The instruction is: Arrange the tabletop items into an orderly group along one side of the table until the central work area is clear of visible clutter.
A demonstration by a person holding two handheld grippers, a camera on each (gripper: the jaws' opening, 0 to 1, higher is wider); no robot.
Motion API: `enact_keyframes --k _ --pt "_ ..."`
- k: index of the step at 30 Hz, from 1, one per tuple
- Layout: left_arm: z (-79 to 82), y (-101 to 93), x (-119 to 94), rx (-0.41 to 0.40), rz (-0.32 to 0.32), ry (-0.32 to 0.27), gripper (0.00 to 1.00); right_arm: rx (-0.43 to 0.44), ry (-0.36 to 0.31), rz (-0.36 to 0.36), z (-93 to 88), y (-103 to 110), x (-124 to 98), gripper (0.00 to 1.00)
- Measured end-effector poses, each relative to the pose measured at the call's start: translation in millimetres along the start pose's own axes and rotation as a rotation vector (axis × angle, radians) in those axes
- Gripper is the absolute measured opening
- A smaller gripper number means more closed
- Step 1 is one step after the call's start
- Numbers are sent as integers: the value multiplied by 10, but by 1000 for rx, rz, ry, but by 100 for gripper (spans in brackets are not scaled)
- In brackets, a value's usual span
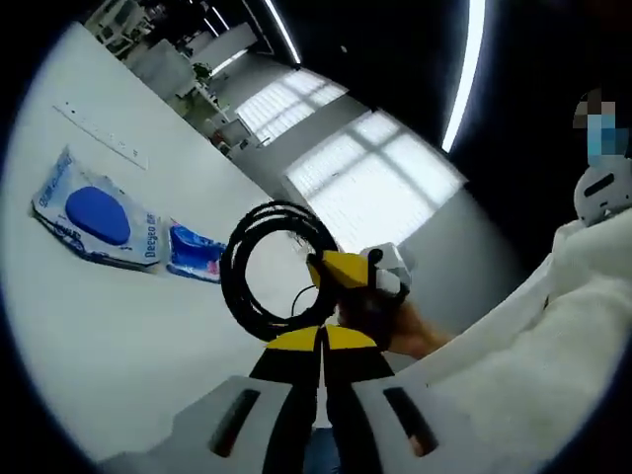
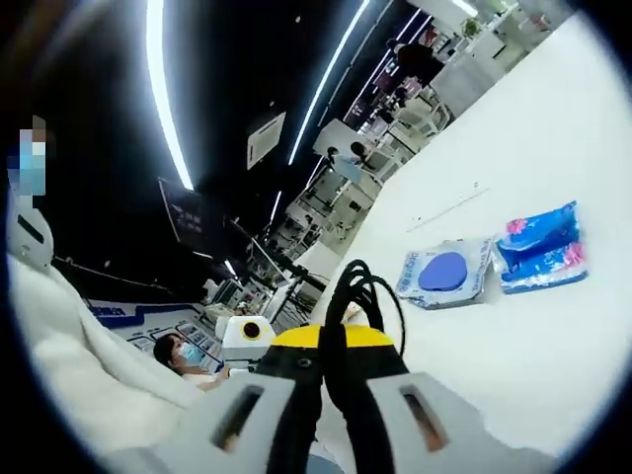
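Left gripper (image 1: 321, 341): its two jaws are seen pressed together at the yellow tips, with nothing caught between them, held above the white table (image 1: 109, 326).

Right gripper (image 2: 331, 341): its jaws are seen closed around a bundle of black cable (image 2: 360, 296), the strands passing between the yellow tips and looping up above them. In the left gripper view the same gripper (image 1: 360, 281) is seen from the front, held by a hand (image 1: 415, 336), with the cable hanging from it.

Black cable: a round coil of several turns (image 1: 272, 272) is shown lifted clear of the table, pinched at one side by the right gripper, just beyond the left gripper's tips.

Blue-and-white pouch (image 1: 94, 217): it is shown lying flat on the table, printed with a large blue oval; in the right gripper view it (image 2: 444, 274) lies beyond the cable.

Blue tissue pack (image 1: 195, 252): it is laid just beside the pouch, blue with pink patches; whether the two touch cannot be told. In the right gripper view it (image 2: 541, 247) sits to the pouch's right.

White table: a wide bare surface is seen around the two packs, with a thin strip (image 1: 99, 133) lying farther off.

Person: a white sleeve (image 1: 533, 365) is seen at the right of the left gripper view.

Background: long ceiling lights and rows of workbenches are seen behind.
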State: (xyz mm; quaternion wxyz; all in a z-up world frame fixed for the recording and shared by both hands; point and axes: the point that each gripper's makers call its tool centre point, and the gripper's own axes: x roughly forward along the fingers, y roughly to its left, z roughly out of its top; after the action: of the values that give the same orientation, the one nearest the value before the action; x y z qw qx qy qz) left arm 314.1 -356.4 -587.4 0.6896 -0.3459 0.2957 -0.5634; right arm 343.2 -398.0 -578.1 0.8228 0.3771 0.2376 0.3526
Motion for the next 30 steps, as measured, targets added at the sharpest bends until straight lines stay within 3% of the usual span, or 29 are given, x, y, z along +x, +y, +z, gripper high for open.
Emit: enact_keyframes --k 4,5,9,10,12,14,17,19,21,27,30 --pt "-27 227 85 -46 87 -6 0 80 -44 34 25 66 -49 2" --pt "-49 310 88 -56 124 -10 7 76 -58 45 59 91 -70 2" --pt "-96 375 116 -143 137 -38 72 50 -87 82 199 262 -118 2" --pt "-142 346 145 -171 112 -24 76 52 -97 101 232 312 -124 2" --pt "-218 242 214 -193 51 12 72 72 -117 159 298 450 -133 2" --pt "-212 147 286 -208 0 3 63 76 -118 187 311 509 -128 2" --pt "-176 -65 342 -262 -128 -5 32 55 -122 162 300 467 -113 2" --pt "-171 -97 327 -202 -148 7 9 68 -116 117 263 347 -116 2" --pt "-169 -20 322 -172 -99 -4 1 122 -155 110 299 278 -143 2" --pt "-125 -56 336 -171 -115 -24 0 162 -208 109 343 216 -216 2" --pt "-82 -134 391 -271 -178 -54 0 191 -235 150 420 290 -251 2"
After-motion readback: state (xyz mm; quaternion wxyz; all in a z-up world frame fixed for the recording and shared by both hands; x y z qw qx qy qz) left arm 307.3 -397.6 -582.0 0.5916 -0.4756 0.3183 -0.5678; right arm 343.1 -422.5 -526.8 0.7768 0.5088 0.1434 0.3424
